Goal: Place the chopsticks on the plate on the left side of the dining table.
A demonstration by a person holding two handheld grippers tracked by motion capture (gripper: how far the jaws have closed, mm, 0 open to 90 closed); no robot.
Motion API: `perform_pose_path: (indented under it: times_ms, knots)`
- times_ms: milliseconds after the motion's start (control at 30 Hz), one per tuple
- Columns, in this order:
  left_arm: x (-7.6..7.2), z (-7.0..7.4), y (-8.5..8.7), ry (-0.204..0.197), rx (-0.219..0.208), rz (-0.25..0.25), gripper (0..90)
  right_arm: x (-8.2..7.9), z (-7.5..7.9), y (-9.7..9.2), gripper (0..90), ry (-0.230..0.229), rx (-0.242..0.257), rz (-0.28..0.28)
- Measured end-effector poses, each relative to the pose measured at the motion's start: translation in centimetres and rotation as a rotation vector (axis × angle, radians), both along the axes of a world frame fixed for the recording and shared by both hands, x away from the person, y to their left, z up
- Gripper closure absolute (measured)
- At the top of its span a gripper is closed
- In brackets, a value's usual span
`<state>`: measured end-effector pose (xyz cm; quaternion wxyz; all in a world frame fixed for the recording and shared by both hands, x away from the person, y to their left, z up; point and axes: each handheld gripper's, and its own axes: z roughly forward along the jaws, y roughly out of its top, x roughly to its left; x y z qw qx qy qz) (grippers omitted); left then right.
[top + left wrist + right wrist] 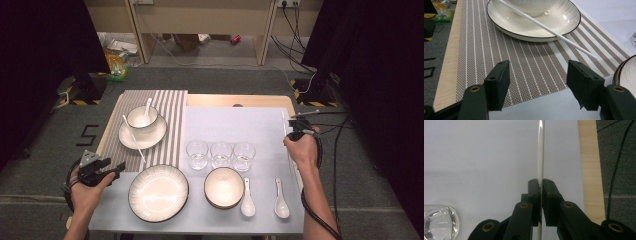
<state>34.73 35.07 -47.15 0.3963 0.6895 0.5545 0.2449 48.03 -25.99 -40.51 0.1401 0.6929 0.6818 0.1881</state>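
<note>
My right gripper [541, 185] is shut on a thin white chopstick [540, 150], which runs straight out from between its jaws over the pale blue mat. In the high view this gripper [296, 131] is near the table's right edge. My left gripper [537, 85] stands open with nothing between its jaws, low over the near edge of the striped placemat [499, 45]. It sits at the table's front left [116, 171]. A second white chopstick [549, 28] lies across the saucer [511, 22] and slants down onto the placemat.
A bowl with a spoon [142, 117] rests on the saucer. A large plate [158, 192], a small bowl [223, 187] and two white spoons [247, 200] line the front. Three glasses [221, 154] stand mid-table. The wooden table edge [590, 170] is just right of the held chopstick.
</note>
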Motion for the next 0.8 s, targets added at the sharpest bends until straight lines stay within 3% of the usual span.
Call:
perform_pose_path:
  times_ms: [800]
  knots:
    - [0.0, 0.0, 0.1, -0.006, 0.0, 0.005, 34.6, -0.5, 1.3, 0.7, 85.8, -0.225, 0.042, -0.023]
